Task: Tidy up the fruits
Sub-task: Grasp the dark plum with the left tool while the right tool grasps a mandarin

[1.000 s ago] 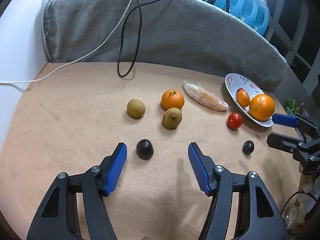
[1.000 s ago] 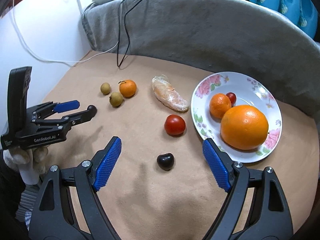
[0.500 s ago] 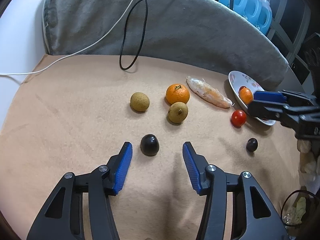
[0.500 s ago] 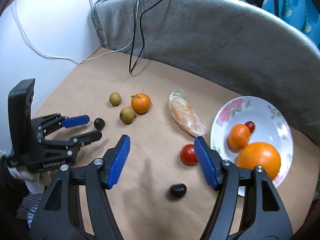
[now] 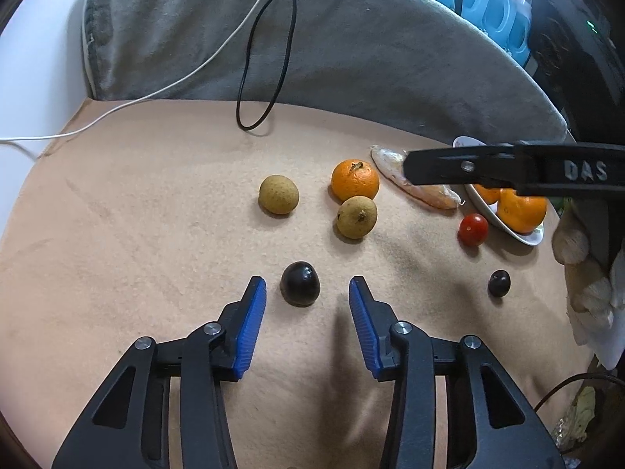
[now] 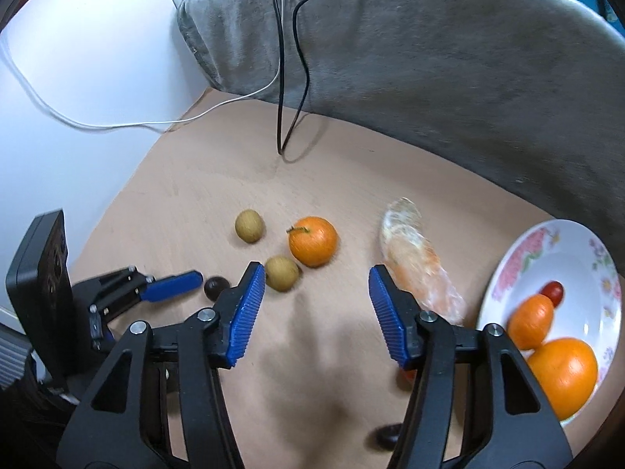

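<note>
A dark plum-like fruit (image 5: 300, 283) lies on the tan mat just between the tips of my left gripper (image 5: 306, 281). The jaws are closing, and the blue pads (image 5: 250, 320) stand clear of the fruit. My right gripper (image 6: 315, 273) hangs over the mat with its jaws closing on nothing. A mandarin (image 6: 312, 240) and a longan (image 6: 281, 272) lie just beyond its tips. A flowered plate (image 6: 566, 250) at the right holds a large orange (image 6: 562, 375), a small orange (image 6: 531, 322) and a red tomato (image 6: 552, 291).
Loose on the mat are another longan (image 5: 278, 194), a wrapped peeled orange piece (image 5: 425, 195), a cherry tomato (image 5: 472, 228) and a second dark fruit (image 5: 499, 282). A grey cushion (image 5: 351, 51) with a black cable (image 5: 250, 117) borders the back. A white wall stands at the left.
Both grippers' jaws have narrowed. My right gripper has swung left, away from the plate and toward the mandarin, and its finger now crosses the left wrist view. The left gripper has barely moved.
</note>
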The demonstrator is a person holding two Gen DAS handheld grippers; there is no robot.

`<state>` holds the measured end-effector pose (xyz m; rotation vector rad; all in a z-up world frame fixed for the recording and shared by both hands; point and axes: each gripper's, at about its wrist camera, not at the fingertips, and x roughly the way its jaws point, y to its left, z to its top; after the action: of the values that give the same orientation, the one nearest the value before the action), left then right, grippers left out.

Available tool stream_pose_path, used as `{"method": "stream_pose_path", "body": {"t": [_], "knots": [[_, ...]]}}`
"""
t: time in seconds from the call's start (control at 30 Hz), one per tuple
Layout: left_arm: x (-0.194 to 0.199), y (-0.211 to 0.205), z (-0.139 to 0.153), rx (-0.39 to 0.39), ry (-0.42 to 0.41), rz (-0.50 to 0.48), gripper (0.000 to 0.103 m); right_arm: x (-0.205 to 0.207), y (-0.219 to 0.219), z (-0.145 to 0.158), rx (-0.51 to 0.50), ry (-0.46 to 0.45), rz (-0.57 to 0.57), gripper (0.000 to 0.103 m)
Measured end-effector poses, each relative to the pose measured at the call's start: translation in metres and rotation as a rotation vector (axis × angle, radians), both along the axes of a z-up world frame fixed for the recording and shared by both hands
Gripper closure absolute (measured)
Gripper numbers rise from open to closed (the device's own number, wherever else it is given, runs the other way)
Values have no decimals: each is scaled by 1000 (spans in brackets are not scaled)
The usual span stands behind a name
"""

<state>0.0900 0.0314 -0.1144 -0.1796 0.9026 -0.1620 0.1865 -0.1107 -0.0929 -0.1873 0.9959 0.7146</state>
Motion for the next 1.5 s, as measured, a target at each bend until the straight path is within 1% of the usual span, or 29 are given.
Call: {"method": "stream_pose_path", "body": {"t": [0.03, 0.27, 0.4, 0.63, 0.9, 0.97, 1.03, 1.23, 1.5], "knots": [[1, 0, 0, -1, 0, -1, 61, 3, 2, -1, 2, 8, 0, 49], [4, -2, -4, 4, 3, -14, 64, 22, 21, -12, 6, 61, -4, 50], [7, -2, -5, 2, 7, -13, 65, 34, 29, -18, 7, 93, -16, 54], [10, -1, -7, -1, 12, -14, 67, 46, 36, -28, 6, 124, -26, 54], [10, -2, -7, 9, 11, -15, 72, 48, 43, -35, -33, 120, -24, 56], [11, -2, -7, 10, 12, -16, 74, 48, 46, -37, -47, 118, -19, 57], [11, -2, -8, 11, 11, -15, 77, 48, 48, -40, -65, 114, -16, 62], [11, -1, -8, 8, 9, -8, 84, 49, 51, -42, -85, 104, -13, 64], [9, 0, -6, 10, 2, -8, 84, 46, 51, -37, -93, 79, -12, 64]]}}
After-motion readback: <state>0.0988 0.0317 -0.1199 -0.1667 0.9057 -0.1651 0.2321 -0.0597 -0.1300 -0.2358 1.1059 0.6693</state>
